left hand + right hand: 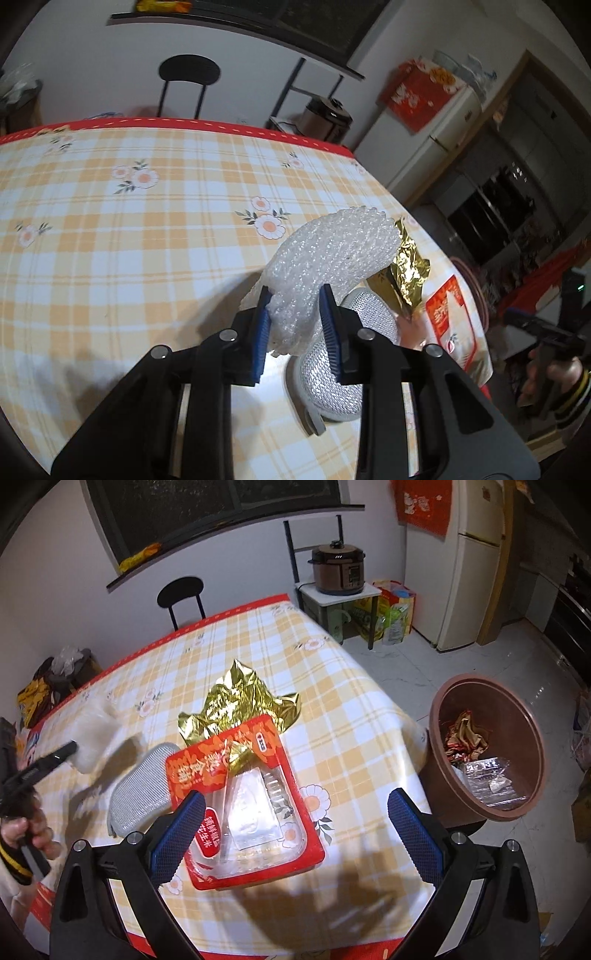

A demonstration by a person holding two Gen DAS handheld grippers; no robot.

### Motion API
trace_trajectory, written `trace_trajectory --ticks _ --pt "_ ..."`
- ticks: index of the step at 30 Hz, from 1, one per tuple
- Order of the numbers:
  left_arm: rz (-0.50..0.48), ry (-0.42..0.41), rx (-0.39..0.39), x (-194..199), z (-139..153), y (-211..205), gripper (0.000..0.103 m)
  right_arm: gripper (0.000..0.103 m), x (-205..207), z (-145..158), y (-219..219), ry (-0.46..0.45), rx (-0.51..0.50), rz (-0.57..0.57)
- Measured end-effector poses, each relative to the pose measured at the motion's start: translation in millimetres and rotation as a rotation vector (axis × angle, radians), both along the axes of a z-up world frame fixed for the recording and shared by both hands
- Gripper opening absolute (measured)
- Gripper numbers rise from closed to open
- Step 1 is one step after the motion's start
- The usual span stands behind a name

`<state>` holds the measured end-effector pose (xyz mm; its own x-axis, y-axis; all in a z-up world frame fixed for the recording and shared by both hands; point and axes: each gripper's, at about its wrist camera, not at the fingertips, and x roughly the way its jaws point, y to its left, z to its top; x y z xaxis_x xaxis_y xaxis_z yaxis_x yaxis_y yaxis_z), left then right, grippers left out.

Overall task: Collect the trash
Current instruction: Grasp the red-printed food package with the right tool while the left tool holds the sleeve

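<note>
1. We find the left gripper (295, 325), jaws clamped on bubble wrap (325, 254), raised above the table (110, 221).
2. Right gripper (295, 834): jaws wide, empty, over the red tray (255, 812).
3. Bin (487, 746) stands beside the table, far right.

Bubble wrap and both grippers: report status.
Left gripper shut on bubble wrap. Right gripper open over red tray. Bin clear.
</note>
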<state>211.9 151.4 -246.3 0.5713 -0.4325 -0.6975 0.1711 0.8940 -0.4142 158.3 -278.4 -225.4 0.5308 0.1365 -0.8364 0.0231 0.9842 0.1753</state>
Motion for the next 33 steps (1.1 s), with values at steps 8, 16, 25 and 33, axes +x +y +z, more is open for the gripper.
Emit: trace_trajectory --ticks 8,16,25,33 --pt "0.073 0.018 -0.019 -28 5 14 0.029 0.072 21 -37 5 0.062 0.017 0.025" --pt "0.078 0.029 -0.005 -37 5 14 0.029 0.059 28 -57 10 0.083 -0.006 0.033" --pt "0.048 0.015 -0.001 -40 13 5 0.029 0.036 31 -66 7 0.104 0.013 0.024" --pt "0.031 -0.006 -0.005 -44 23 -2 0.029 0.012 21 -58 5 0.078 0.044 0.026"
